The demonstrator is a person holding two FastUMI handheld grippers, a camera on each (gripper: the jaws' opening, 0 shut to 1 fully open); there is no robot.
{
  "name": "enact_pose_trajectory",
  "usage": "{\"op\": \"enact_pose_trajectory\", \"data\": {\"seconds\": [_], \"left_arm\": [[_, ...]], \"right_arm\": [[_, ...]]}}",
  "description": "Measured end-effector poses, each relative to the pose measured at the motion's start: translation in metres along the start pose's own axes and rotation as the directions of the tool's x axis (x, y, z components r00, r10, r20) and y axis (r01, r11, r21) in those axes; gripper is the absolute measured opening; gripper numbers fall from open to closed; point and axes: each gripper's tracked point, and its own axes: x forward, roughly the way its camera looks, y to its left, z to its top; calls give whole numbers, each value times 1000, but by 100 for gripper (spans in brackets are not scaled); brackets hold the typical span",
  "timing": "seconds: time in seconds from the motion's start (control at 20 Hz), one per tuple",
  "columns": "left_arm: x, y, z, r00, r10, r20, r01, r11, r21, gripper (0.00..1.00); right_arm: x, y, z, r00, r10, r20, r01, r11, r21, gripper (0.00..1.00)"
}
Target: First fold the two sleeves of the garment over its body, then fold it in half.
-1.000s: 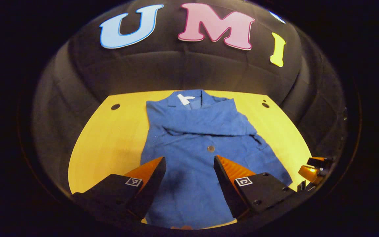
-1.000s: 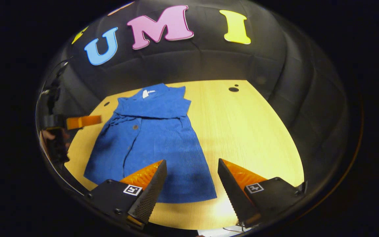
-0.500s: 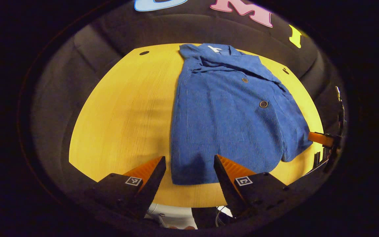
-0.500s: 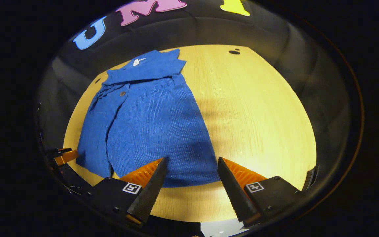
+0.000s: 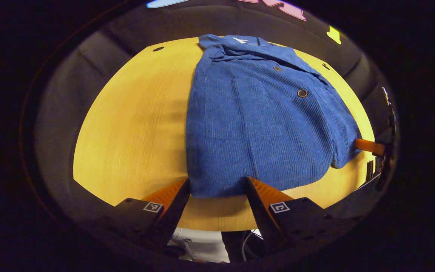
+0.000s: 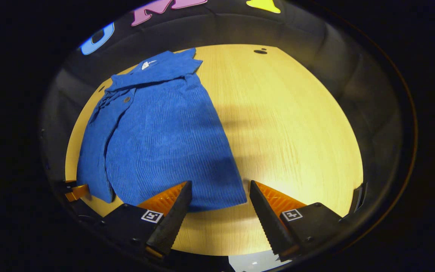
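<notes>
Jacket (image 5: pixel 255 121), blue with sleeves folded in, lies flat on the table (image 5: pixel 134 121), hem at 6 o'clock between both released tongs (image 5: pixel 217 189) (image 6: pixel 219 190); an uneven pinch could skew the half-fold.

No readable writing stands on any item here. A small white tag (image 5: pixel 240 40) sits inside the collar of the blue garment (image 5: pixel 259 121), at the twelve o'clock end of the counter (image 5: pixel 134 124); any print on it is too small to make out. Each finger of the left gripper (image 5: pixel 217 192) and the right gripper (image 6: pixel 219 194) carries a square black-and-white coded marker (image 5: pixel 153 207), a pattern without letters or numbers.
</notes>
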Motion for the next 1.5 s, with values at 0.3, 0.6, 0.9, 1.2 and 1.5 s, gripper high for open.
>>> {"op": "enact_pose_trajectory", "data": {"seconds": [0.3, 0.6, 0.9, 1.2, 1.5], "left_arm": [[3, -19, 4, 1000, -18, 1, 18, 999, 39, 61], [6, -31, 5, 1000, -21, 6, 21, 1000, -14, 17], [2, -45, 8, 993, -112, 23, 113, 991, -66, 0], [-12, -46, 15, 988, -129, 83, 142, 976, -168, 0], [-50, -49, 40, 978, -156, 138, 178, 970, -167, 0]], "right_arm": [[6, 9, -2, 999, -21, -41, 19, 999, -49, 80], [3, 18, -1, 999, 10, -40, -12, 999, -51, 20], [4, 22, 0, 991, 127, -34, -129, 991, -41, 3], [-12, 26, 11, 985, 172, -19, -171, 985, 26, 2], [-44, 49, 43, 972, 233, 28, -232, 972, -26, 2]]}}
